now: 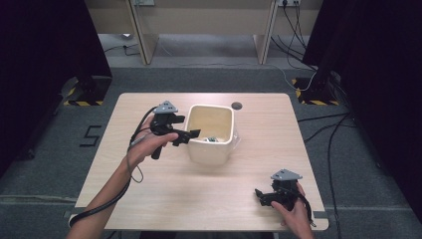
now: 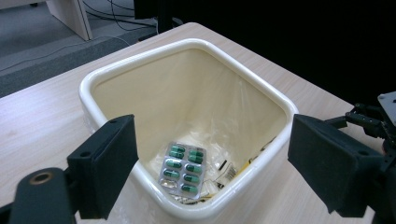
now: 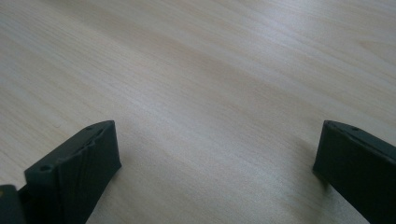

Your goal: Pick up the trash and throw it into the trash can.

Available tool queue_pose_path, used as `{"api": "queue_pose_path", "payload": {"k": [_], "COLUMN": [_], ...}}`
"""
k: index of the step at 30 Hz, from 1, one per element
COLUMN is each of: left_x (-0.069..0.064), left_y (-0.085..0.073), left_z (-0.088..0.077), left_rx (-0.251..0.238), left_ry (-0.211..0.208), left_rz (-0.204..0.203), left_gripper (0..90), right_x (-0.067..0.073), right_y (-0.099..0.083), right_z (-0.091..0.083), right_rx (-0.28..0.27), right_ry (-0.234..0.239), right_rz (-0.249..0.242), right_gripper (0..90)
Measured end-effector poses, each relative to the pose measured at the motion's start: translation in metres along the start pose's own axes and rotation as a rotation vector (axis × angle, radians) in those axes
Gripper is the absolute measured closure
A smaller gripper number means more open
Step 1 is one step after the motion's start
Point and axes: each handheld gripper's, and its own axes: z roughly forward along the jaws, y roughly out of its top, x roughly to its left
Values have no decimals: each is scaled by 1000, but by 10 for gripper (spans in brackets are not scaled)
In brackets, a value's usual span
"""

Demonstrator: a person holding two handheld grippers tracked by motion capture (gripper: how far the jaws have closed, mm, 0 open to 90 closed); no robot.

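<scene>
Below the open left gripper [image 2: 212, 158], the blister pack [image 2: 182, 174] lies in the bin [image 2: 140, 58].

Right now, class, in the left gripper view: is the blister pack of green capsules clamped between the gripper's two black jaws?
No. The blister pack of green capsules lies inside the cream plastic bin, and the left gripper is open above it.

The cream bin [image 1: 211, 134] stood near the middle of the surface [image 1: 164, 199], the one obstacle on it. Its mouth lay open from above, walls sloping in toward a blister pack [image 2: 183, 169] at the bottom. The left tongs [image 1: 188, 138] hung spread at the bin's left rim. The right tongs [image 1: 263, 195] rested apart over bare wood, well clear of the bin.
</scene>
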Motion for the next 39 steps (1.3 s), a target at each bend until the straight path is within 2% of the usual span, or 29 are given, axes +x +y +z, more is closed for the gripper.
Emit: {"api": "queue_pose_path", "payload": {"k": [18,32,39], "left_x": [5,6,7], "left_y": [-28,-58,-76], "left_z": [-27,-33,-34], "left_rx": [-45,-49,-48], "left_ry": [7,16,40], "left_rz": [-22,-35,-35], "left_gripper": [152,153,153], "right_x": [0,0,0], "right_y": [0,0,0], "right_z": [0,0,0], "right_rx": [-2,1,-1], "right_ry": [0,0,0], "right_rz": [0,1,-4], "right_gripper": [2,2,2]}}
